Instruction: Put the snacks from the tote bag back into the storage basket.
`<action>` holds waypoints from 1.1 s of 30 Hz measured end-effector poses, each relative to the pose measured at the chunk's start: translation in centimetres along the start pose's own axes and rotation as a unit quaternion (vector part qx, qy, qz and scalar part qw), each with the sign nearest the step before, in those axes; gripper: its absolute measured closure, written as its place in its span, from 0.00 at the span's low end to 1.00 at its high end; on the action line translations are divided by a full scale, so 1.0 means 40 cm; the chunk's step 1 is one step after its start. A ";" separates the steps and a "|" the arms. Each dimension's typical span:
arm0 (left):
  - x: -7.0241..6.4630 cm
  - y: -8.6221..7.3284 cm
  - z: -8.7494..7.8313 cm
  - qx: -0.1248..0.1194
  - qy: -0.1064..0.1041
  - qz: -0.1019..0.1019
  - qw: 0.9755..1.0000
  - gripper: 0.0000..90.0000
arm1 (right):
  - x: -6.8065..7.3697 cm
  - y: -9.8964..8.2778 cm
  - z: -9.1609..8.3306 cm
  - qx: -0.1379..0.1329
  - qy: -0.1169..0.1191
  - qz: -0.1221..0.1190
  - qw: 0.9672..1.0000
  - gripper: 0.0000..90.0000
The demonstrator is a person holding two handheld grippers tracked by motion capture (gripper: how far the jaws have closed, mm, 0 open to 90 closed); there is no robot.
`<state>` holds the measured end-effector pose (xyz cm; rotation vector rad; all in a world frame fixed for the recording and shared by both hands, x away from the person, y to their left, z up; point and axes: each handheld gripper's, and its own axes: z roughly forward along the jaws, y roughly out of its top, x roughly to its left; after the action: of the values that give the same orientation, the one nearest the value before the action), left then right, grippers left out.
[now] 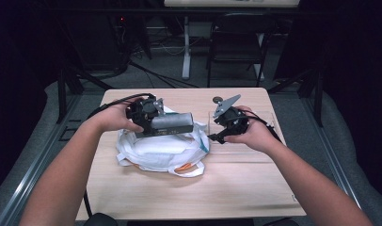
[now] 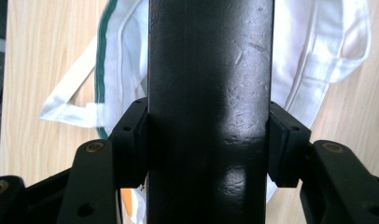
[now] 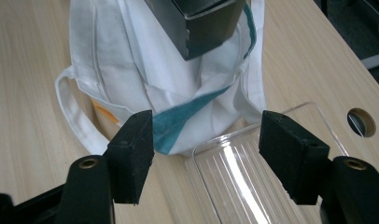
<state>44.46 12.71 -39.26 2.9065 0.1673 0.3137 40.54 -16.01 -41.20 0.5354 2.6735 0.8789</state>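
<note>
Left hand-held gripper (image 2: 208, 140) is clamped on a dark box (image 2: 210, 93), pads pressing both sides, held above the white bag (image 1: 161, 150) mid-worktop (image 1: 236, 188). Right hand-held gripper (image 3: 206, 149) is spread wide, nothing between the pads, above a clear tray (image 3: 253, 177) by the right edge.

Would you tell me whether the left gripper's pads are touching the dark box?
Touching. In the left gripper view, both pads of the left gripper press flat against the sides of the dark box, with no gap on either side.
</note>
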 end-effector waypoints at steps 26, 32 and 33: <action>-0.020 0.140 -0.004 -0.016 -0.009 0.050 0.999 0.48 | -0.015 0.069 -0.028 0.013 -0.010 -0.083 0.996 0.30; -0.029 0.160 -0.003 -0.020 -0.012 0.057 0.998 0.48 | -0.012 0.080 -0.018 0.021 -0.009 -0.090 0.996 0.30; -0.029 0.162 -0.003 -0.020 -0.012 0.058 0.998 0.48 | -0.011 0.082 -0.014 0.022 -0.008 -0.092 0.996 0.30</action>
<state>43.88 6.28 -37.95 2.8853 -0.0107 0.2975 41.59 -14.06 -38.70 0.2987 2.6804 0.7624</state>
